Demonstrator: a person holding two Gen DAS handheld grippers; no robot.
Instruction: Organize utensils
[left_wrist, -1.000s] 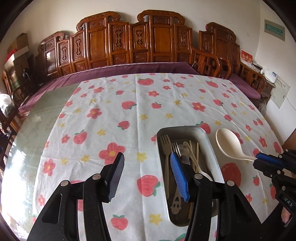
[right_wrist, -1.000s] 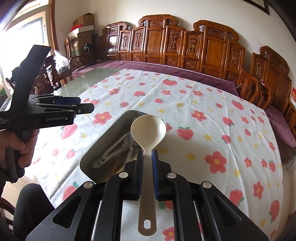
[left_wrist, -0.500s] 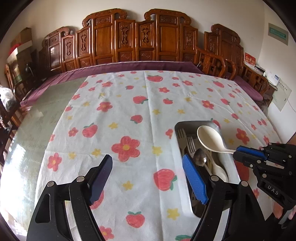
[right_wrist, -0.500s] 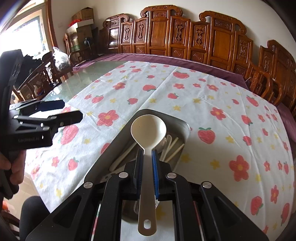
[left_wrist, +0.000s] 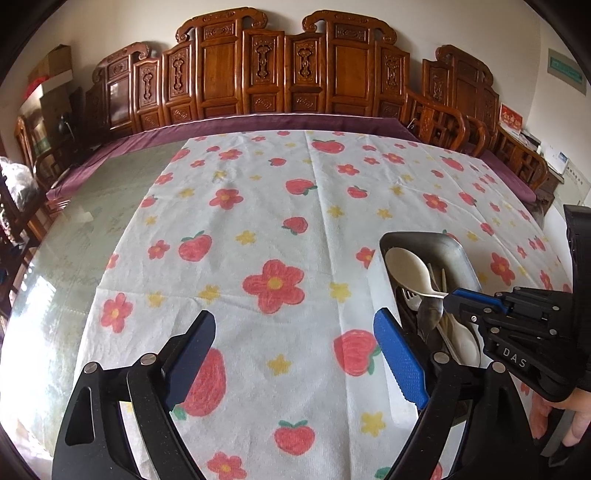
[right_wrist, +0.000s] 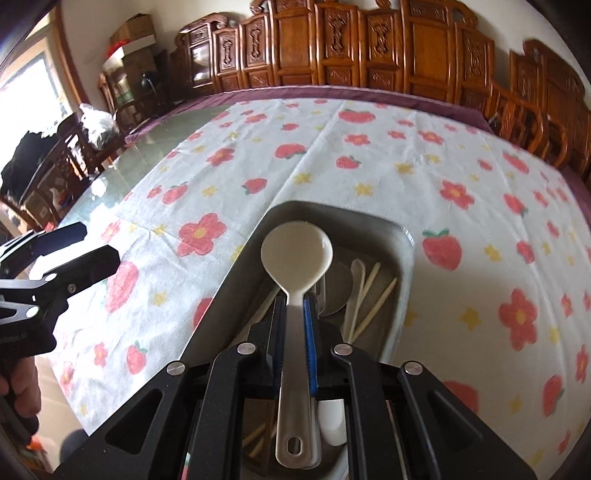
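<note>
Two grippers work over one wide table (left_wrist: 55, 280), its glassy green top bare at nine o'clock in the left wrist view and a purple border along its far edge. Most of it lies under a white tablecloth (left_wrist: 295, 221) printed with red flowers, strawberries and yellow stars. Carved wooden chairs (left_wrist: 288, 70) line the wall at twelve o'clock.

On the cloth, at three o'clock in the left wrist view and dead centre in the right wrist view, sits a metal tray (right_wrist: 402, 236). Inside it lie forks (left_wrist: 408, 295), a metal spoon (left_wrist: 430, 314), pale chopsticks (right_wrist: 373, 306) and a white spoon (left_wrist: 463, 341), all jumbled together.

The left gripper (left_wrist: 295, 345) hangs over bare cloth just left of the tray. Its jaws have just been opening and now stand wide apart with nothing between them; the blue pad is at four o'clock, the dark one at seven.

The right gripper (right_wrist: 295, 332) is clamped tight on the handle of a cream plastic ladle spoon (right_wrist: 297, 251). The spoon's bowl points away toward twelve o'clock and hangs over the tray's far end, above the other utensils; whether it touches them cannot be told. Its handle end, with a hanging hole, sticks back toward six o'clock between the gripper's arms.

A hand (right_wrist: 18, 387) grips the left gripper's handle at eight o'clock in the right wrist view.
</note>
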